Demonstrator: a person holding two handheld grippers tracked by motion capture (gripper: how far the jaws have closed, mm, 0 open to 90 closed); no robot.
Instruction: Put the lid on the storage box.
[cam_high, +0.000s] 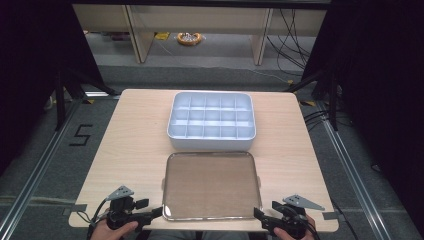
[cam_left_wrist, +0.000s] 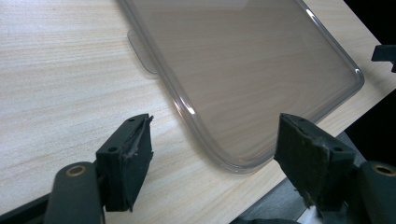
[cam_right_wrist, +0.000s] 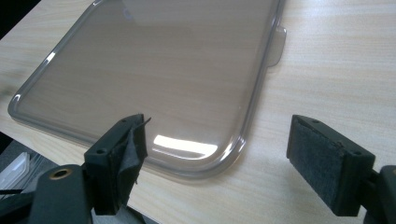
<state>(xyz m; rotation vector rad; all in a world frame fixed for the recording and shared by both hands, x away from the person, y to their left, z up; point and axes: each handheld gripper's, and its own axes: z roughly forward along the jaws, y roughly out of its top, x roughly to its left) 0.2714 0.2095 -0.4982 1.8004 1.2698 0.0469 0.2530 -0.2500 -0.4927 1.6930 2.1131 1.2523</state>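
A clear, smoky plastic lid (cam_high: 210, 186) lies flat on the wooden table (cam_high: 130, 145) near its front edge. Behind it stands a white box (cam_high: 211, 121) divided into several compartments, all of them bare. My left gripper (cam_high: 158, 212) sits at the lid's near left corner (cam_left_wrist: 233, 163), jaws wide open, nothing between them. My right gripper (cam_high: 258, 214) sits at the near right corner (cam_right_wrist: 219, 161), also open and holding nothing. In the left gripper view my left gripper (cam_left_wrist: 212, 151) straddles the lid's rounded corner; in the right gripper view my right gripper (cam_right_wrist: 217, 158) does the same.
A small tab (cam_left_wrist: 142, 51) sticks out from the lid's left side and another tab (cam_right_wrist: 279, 44) from its right side. Bare tabletop lies to either side of the lid and box. Dark curtains and floor rails flank the table; shelving and cables stand beyond.
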